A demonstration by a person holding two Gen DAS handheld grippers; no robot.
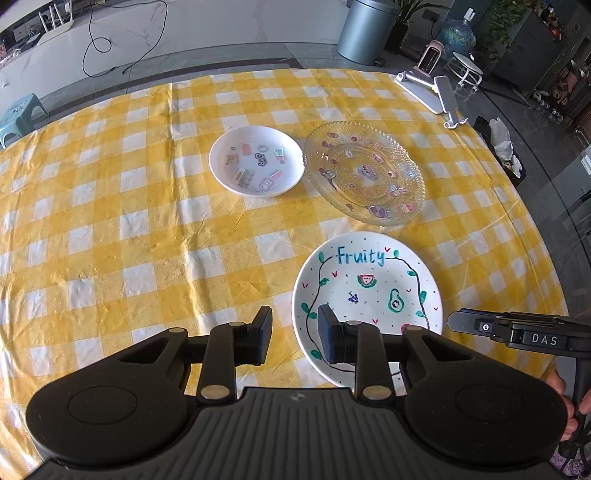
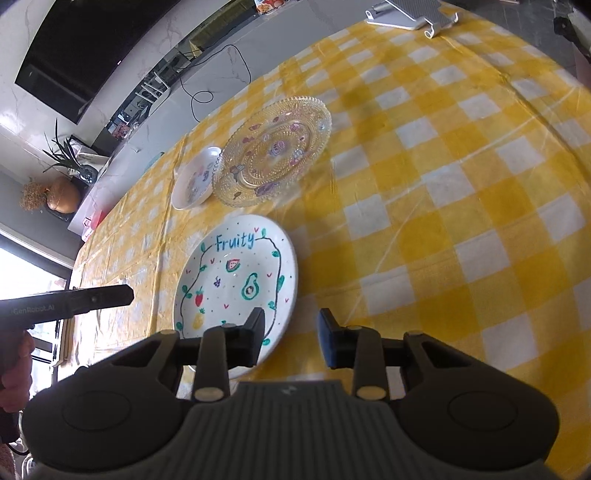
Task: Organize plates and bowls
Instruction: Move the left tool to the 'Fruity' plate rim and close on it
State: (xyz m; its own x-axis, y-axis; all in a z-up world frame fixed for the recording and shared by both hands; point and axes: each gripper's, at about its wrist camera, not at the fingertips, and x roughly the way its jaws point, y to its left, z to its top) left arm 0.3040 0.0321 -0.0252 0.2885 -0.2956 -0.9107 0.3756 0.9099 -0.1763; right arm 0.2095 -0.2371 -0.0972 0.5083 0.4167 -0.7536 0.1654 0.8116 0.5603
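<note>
A white plate with "Fruity" painted on it [image 1: 369, 288] lies near the front of the table; it also shows in the right wrist view [image 2: 236, 280]. Behind it lie a clear glass plate with stickers [image 1: 364, 171] [image 2: 275, 151] and a small white bowl with stickers [image 1: 256, 160] [image 2: 195, 179]. My left gripper [image 1: 294, 338] is open and empty, its jaws astride the Fruity plate's left rim. My right gripper [image 2: 291, 339] is open and empty, astride the same plate's near right rim. Whether either touches the plate I cannot tell.
A yellow-and-white checked cloth [image 1: 147, 229] covers the table. A white folding stand [image 1: 430, 90] [image 2: 410, 13] lies at the far right edge. The right gripper's body [image 1: 517, 332] shows right of the plate, the left gripper's body [image 2: 70, 301] left of it.
</note>
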